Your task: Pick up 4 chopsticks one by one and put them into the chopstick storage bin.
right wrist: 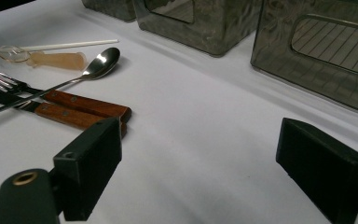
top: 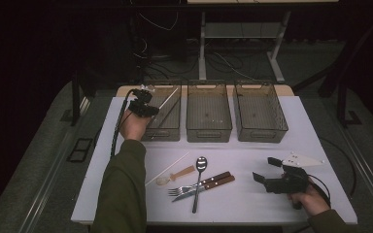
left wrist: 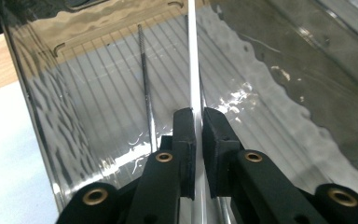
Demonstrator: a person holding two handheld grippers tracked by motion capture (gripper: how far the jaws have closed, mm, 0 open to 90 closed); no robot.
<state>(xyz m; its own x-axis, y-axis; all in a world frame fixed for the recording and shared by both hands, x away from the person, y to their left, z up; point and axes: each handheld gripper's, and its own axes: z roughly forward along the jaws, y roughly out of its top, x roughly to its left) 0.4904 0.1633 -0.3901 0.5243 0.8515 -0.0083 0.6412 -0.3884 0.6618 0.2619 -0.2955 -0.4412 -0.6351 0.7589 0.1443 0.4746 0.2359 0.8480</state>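
- One white table (top: pixel 272 204) carries everything; the floor around it is dark.
- Three clear smoky bins stand in a row along the far edge: the left bin (top: pixel 170 131) at about 11 o'clock from the table's middle, the middle bin (top: pixel 209 132) at 12, the right bin (top: pixel 261 133) at 1. No writing can be read on them.
- Two grippers are in use. The left gripper (top: pixel 143 104) hangs over the left bin, its jaws pressed together on a thin white stick (left wrist: pixel 193 56); in the left gripper view the stick rises straight from between the pads to 12 o'clock, inside the bin's walls. Whether its far end touches the bin cannot be told.
- The right gripper (top: pixel 267 175) rests at about 4 o'clock on the table, its jaws spread wide with nothing between them and pointing toward 9 o'clock at the cutlery.
- One dark thin rod (left wrist: pixel 145 88) lies in the left bin, just beside the held stick at its 9 o'clock side.
- Cutlery lies near the front edge at about 7 o'clock: one metal spoon (top: pixel 200 167), one fork (top: pixel 187 188) and one knife (top: pixel 184 196), both with wooden handles side by side; the spoon's handle crosses over them.
- One small translucent spoon (top: pixel 175 175) and one more white stick (top: pixel 167 170) lie just beside the fork at 10 o'clock.
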